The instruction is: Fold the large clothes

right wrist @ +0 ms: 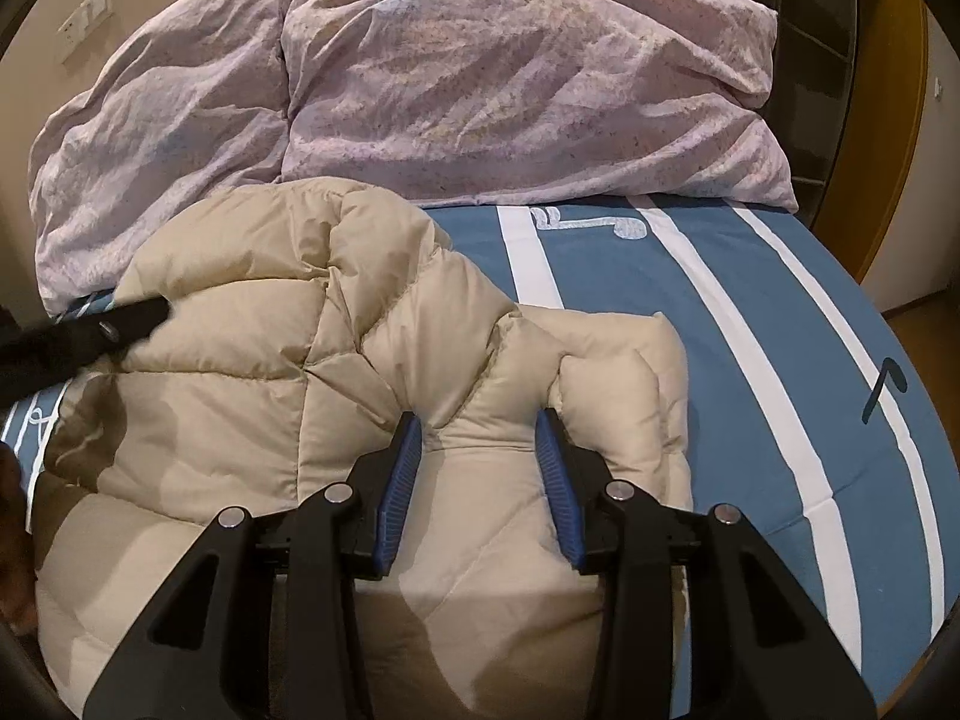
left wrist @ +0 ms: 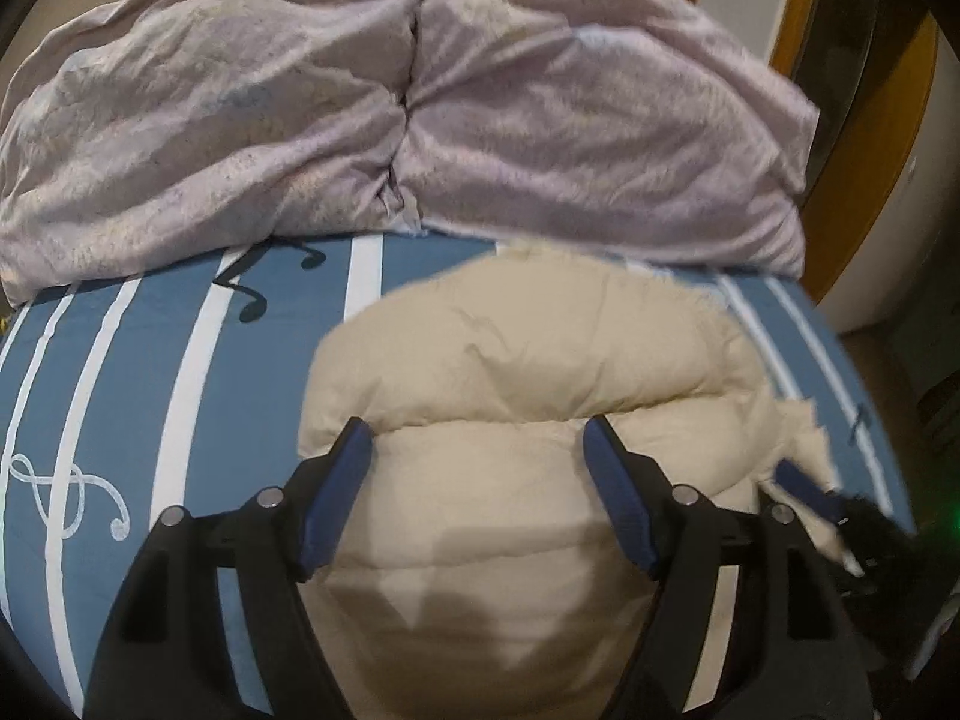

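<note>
The beige puffer jacket (right wrist: 252,360) lies bunched on the blue striped bed sheet (right wrist: 750,360), its long axis running from about 7 o'clock to 1 o'clock in the right wrist view, with a folded sleeve or flap (right wrist: 624,396) ending toward 2 o'clock. The right gripper (right wrist: 480,438) sits right over that flap; its jaws are partly open with a ridge of padding between them, and I cannot tell whether the pads press on it. The left gripper (left wrist: 480,438) stands wide open above the jacket's rolled top, holding nothing, jacket at 12 o'clock. The right gripper looks nearer the free edge. Open sheet lies toward 3 o'clock; the lilac duvet (right wrist: 510,90) bounds the far side at 12 o'clock, touching the jacket
</note>
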